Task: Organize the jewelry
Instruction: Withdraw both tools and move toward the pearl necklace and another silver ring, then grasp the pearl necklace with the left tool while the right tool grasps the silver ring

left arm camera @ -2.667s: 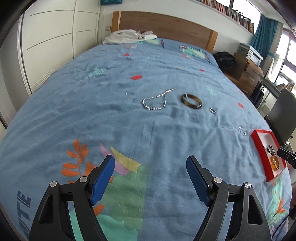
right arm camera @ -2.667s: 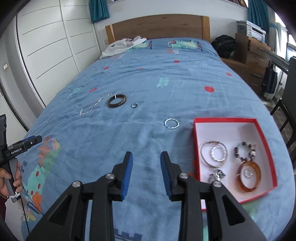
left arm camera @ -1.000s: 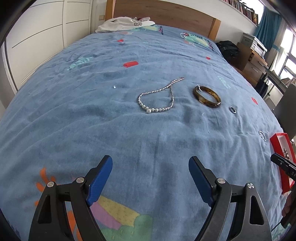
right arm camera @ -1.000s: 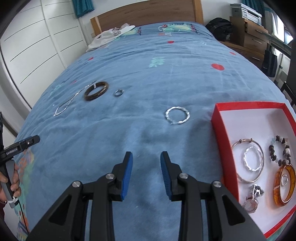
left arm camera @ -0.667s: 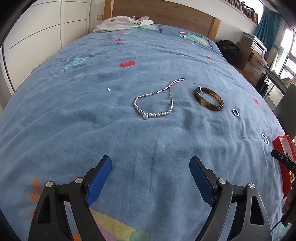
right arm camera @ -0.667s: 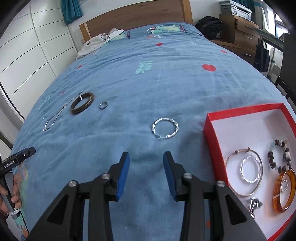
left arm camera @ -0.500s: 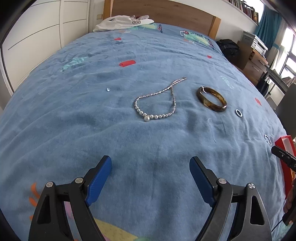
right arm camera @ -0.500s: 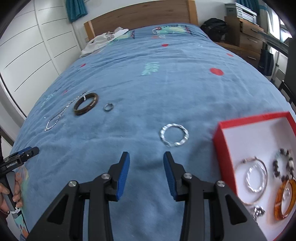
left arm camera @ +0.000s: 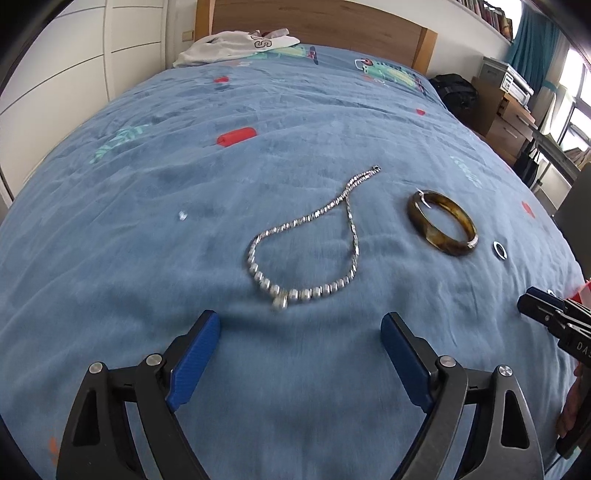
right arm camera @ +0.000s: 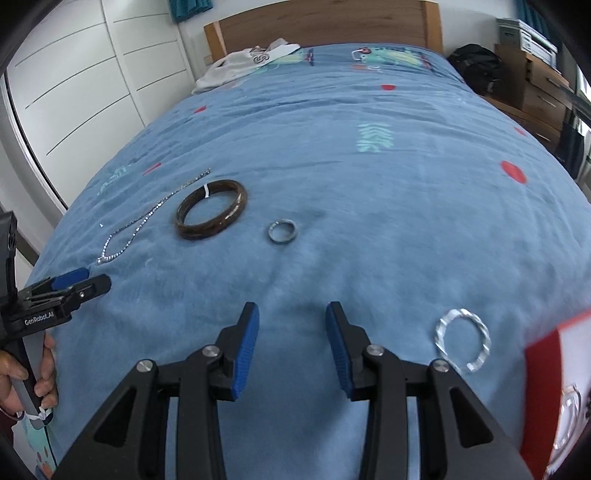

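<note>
Jewelry lies scattered on the blue bed [left arm camera: 147, 240]: a beaded silver necklace [left arm camera: 306, 254] just ahead of the left gripper [left arm camera: 301, 341], whose fingers are spread wide and hold nothing; then a brown bangle [left arm camera: 441, 227], a small ring [right arm camera: 282, 231], and a twisted silver bracelet [right arm camera: 463, 340] beside the red box [right arm camera: 554, 373]. The right gripper [right arm camera: 291, 341] hovers with fingers parted, empty.

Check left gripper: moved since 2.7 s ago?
Yes. The left gripper has advanced up the bed toward the headboard; the bead necklace now lies just beyond its open fingers.
</note>
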A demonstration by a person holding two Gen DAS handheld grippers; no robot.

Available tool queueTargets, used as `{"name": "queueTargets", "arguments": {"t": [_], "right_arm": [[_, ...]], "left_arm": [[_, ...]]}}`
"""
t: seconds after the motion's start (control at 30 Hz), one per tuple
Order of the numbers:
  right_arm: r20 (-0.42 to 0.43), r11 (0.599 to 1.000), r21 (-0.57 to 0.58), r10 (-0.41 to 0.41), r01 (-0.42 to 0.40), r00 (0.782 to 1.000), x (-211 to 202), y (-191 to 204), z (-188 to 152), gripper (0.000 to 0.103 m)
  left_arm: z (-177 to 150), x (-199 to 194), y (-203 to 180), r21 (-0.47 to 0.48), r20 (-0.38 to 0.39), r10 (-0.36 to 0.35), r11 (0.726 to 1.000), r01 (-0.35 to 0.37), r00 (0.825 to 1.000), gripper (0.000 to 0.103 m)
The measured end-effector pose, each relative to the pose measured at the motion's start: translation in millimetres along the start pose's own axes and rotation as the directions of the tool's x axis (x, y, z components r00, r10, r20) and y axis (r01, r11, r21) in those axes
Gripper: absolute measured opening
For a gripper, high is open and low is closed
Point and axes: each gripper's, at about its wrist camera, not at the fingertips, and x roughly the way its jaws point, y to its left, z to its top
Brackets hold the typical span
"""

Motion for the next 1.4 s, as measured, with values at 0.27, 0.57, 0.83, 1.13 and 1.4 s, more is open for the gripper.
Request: {"name": "queueTargets", "arguments": {"t": [0.27,0.57,0.83,1.13,1.4], "right_arm": [[0.011,1.0,-0.021,0.01,-0.009,1.0,22.5,0.5,22.4,0.037],[0.024,1.0,-0.017,0.016,-0.015,1.0,38.2,-0.5,40.9,0.037],[0.02,0.999,-0.033,0.015,-0.015,1.0,42.2,1.1,41.6,0.036],[0.008,0.998,-0.059,-0.004,0.005,1.0,45.3,6.7,40.7,0.023],[0.007,0.998,-0.061,0.003,-0.003,1.0,43.0,11.5,39.2,0.019]], "left_arm": [[22.5,20.7,-4.5,0.017,0.016,0.006,1.0,-0.007,1.0,0.091],[36.8,31.2,-7.2,0.024,0.024,0.017,1.0,-0.018,1.0,0.091],[39.5,37.3,-12.6,0.04,0.031,0.037,0.998,-0.039,0.999,0.087],[37.5,36.5,-15.0,0.061,0.034,0.023,0.998,-0.025,0.999,0.063],[33.6,30.4,-16.2,0.054,0.029,0.001,0.999,-0.003,1.0,0.018]]}}
